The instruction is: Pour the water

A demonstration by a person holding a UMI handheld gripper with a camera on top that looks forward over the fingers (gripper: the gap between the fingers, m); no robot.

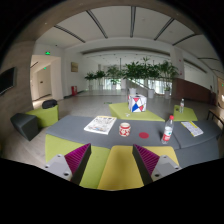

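The gripper [118, 158] hangs open and empty at lower centre, so the approach is in hand: next it must reach the water bottle [168, 129], centre-right, beside the red cup [125, 128].

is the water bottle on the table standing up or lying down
Upright: the water bottle stands on the table, cap up, beyond the open gripper.

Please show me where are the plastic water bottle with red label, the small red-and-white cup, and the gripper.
Plastic water bottle with red label [168, 130]: gripper view, its label.
Small red-and-white cup [125, 129]: gripper view, its side.
Gripper [112, 158]: gripper view, between its open fingertips.
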